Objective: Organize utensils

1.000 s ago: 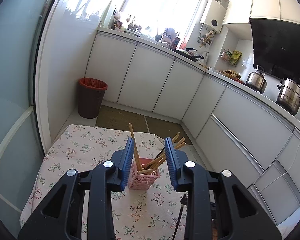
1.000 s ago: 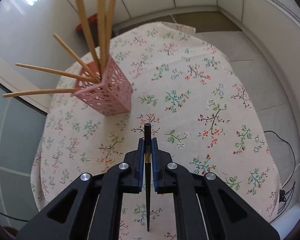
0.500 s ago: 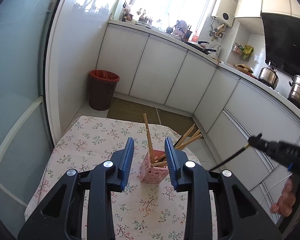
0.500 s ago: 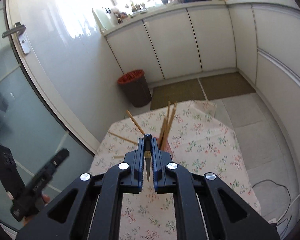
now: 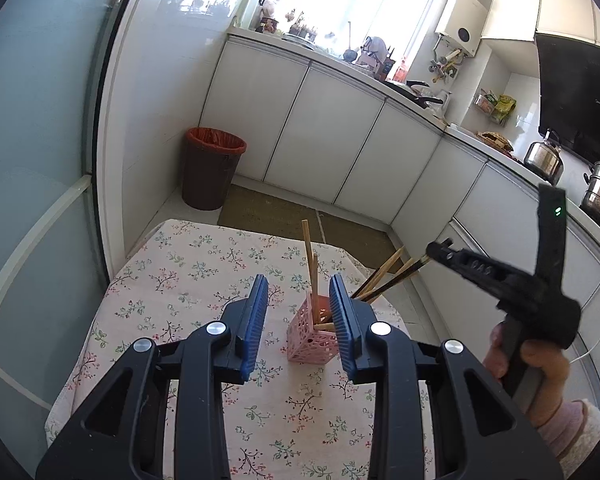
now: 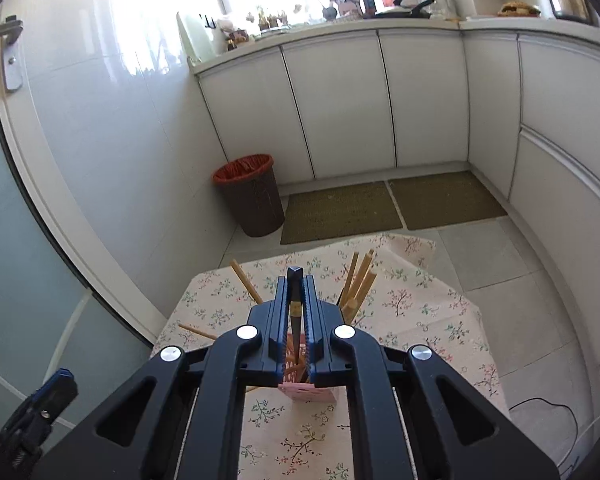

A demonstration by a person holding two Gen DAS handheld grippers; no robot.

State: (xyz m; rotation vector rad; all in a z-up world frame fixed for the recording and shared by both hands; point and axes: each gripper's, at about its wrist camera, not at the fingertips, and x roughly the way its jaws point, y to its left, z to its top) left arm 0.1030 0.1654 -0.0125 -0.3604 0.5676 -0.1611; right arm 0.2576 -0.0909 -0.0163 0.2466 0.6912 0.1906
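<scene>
My right tongs (image 6: pixel 296 312) are pinching 1 black chopstick (image 6: pixel 295 280), its lower tip pointing down into the pink holder (image 6: pixel 306 394) on the flowered table (image 6: pixel 420 312). Wooden chopsticks (image 6: pixel 358 276) fan out of that holder. My left tongs (image 5: pixel 299 320) hang spread and hold nothing, the holder showing between them, near the table's right side.

Glossy white cabinet doors (image 6: pixel 340 100) are gleaming while matt floral cloth is covering the counter (image 5: pixel 188 280), pale wooden chopsticks (image 5: pixel 309 252) are poking from perforated pink plastic holder (image 5: pixel 310 340), ribbed blue pads (image 5: pixel 256 320) lining matt black plastic.
</scene>
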